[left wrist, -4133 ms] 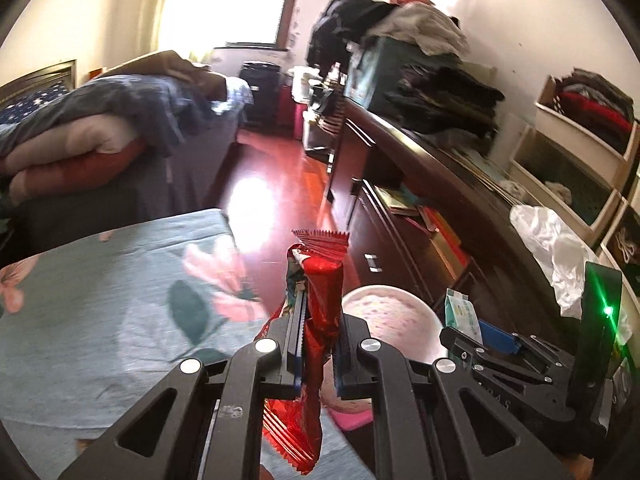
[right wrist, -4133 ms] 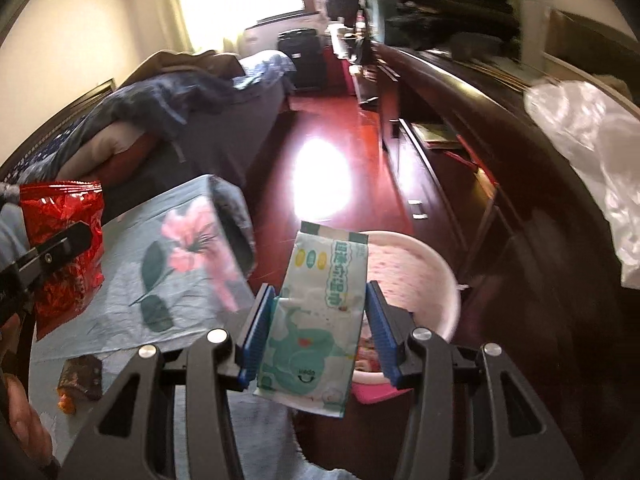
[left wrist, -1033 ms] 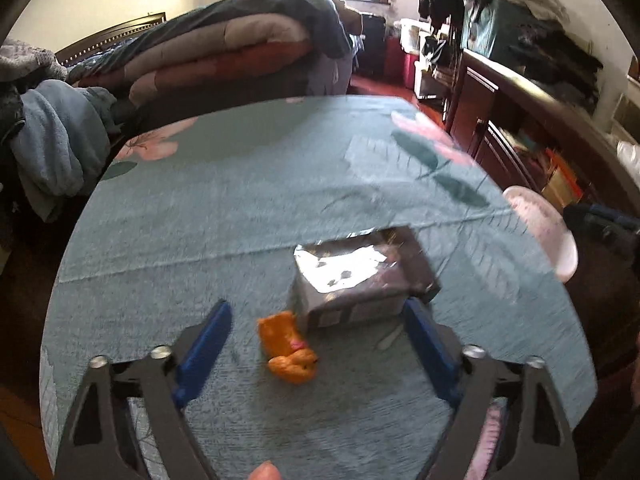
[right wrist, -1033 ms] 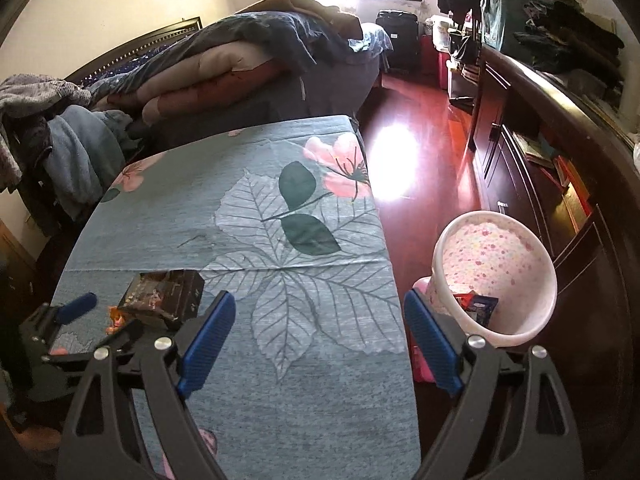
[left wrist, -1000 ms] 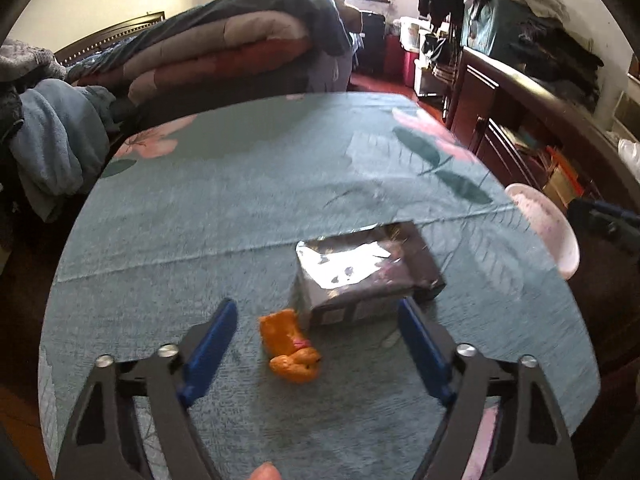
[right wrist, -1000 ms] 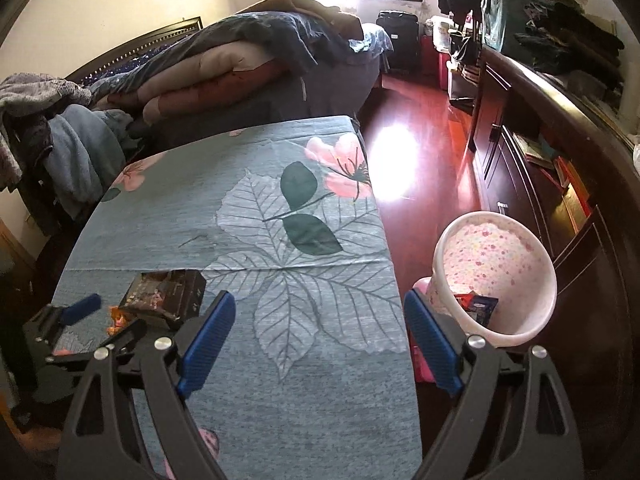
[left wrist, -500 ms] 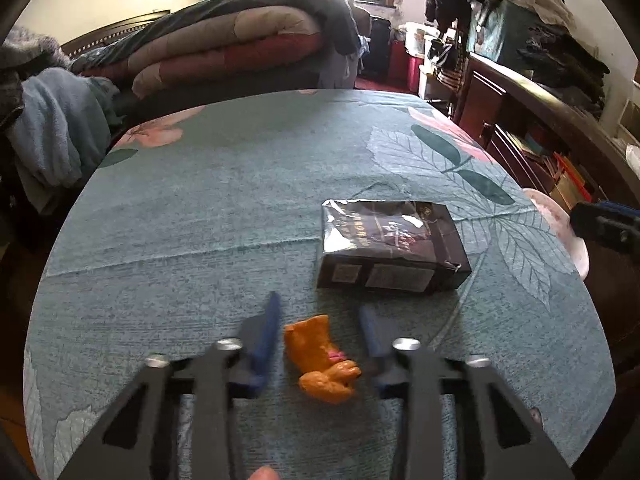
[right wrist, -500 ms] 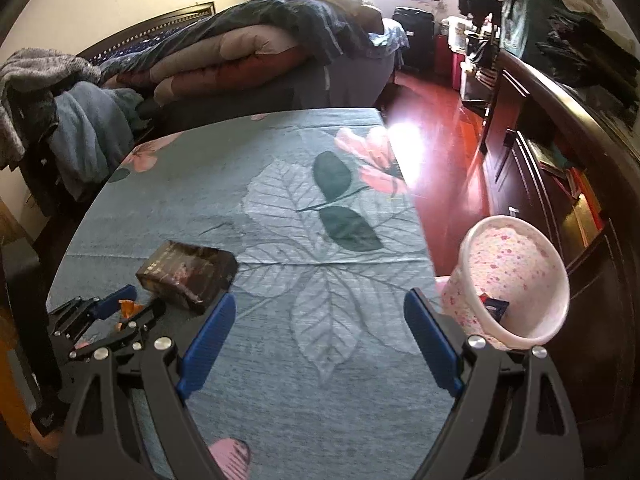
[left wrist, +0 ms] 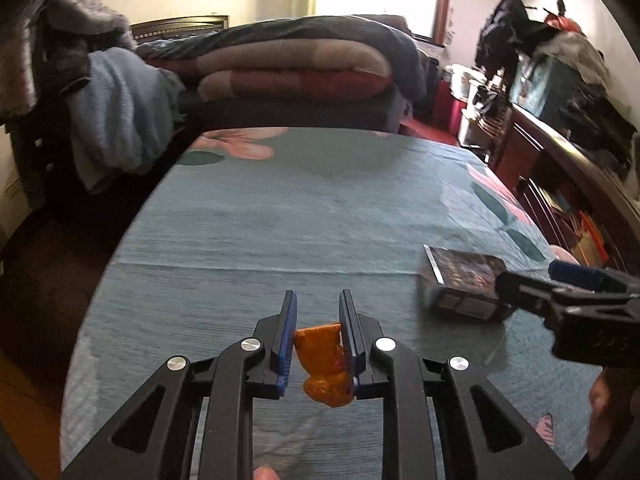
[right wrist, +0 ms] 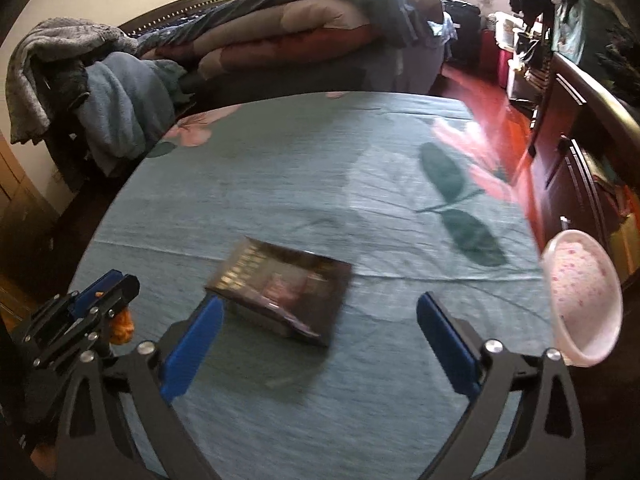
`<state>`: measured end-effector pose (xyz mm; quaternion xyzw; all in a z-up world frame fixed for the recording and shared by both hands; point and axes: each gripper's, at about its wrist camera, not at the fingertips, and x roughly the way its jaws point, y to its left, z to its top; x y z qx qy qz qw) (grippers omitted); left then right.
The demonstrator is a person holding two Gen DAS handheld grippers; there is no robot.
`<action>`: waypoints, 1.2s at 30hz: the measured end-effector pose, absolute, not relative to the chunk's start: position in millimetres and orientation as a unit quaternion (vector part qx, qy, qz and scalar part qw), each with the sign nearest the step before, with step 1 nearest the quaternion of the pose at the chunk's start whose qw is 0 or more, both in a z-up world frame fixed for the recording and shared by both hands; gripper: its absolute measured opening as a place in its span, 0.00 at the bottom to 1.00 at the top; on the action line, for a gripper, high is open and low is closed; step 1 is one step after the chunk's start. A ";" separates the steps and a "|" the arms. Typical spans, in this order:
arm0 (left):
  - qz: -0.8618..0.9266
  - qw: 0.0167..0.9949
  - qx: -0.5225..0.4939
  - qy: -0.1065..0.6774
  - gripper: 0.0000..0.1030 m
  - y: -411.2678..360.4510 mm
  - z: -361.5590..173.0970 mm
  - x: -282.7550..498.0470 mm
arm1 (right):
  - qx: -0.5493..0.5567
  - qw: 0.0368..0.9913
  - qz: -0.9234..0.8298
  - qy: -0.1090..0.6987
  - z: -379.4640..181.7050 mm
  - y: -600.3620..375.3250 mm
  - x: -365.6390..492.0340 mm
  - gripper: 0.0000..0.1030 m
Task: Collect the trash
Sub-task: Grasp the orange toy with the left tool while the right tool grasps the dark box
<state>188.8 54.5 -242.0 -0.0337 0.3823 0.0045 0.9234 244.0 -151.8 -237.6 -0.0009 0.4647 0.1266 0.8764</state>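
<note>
Left wrist view shows the left gripper (left wrist: 318,340) pinching the orange scrap (left wrist: 324,364) between its blue pads, lifted just clear of the tabletop (left wrist: 320,220) near its front edge. Right wrist view shows the right gripper (right wrist: 316,328) spread wide, hovering low with the dark box (right wrist: 280,292) lying between its fingers but not touched.

Risks, as I judge them: the scrap is small and lumpy, held only by its upper part, so it may slip out on the way to the bin (right wrist: 582,304) if the arm swings fast. The bin stands off the tabletop's right edge, below its level, and its mouth looks tilted, so a release too early would drop the scrap on the floor. The box is flat and glossy; fingers coming down on it could skid it across the cloth or catch the cloth itself and drag it. The 2 grippers are near each other at the front left corner and could knock together.

The cloth is teal with leaf and pink flower prints, creased once across the middle. Beyond it a bed (left wrist: 296,68) carries folded quilts; a dark cabinet (right wrist: 580,128) runs along the right wall, over a red floor.
</note>
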 end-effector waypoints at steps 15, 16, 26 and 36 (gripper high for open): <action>0.017 0.925 -0.053 0.376 0.21 80.3 -238.1 192.9 | -0.011 0.862 0.117 0.494 -274.7 -103.7 269.6 0.90; 0.017 0.925 -0.054 0.376 0.21 80.4 -238.4 193.6 | -0.015 0.862 0.117 0.494 -274.9 -102.8 269.9 0.90; 0.020 0.927 -0.054 0.371 0.21 77.6 -230.9 191.9 | -0.007 0.867 0.133 0.480 -257.7 -117.2 259.3 0.89; 0.016 0.938 -0.035 0.343 0.21 61.2 -199.5 178.6 | 0.009 0.887 0.120 0.447 -222.8 -164.0 234.8 0.89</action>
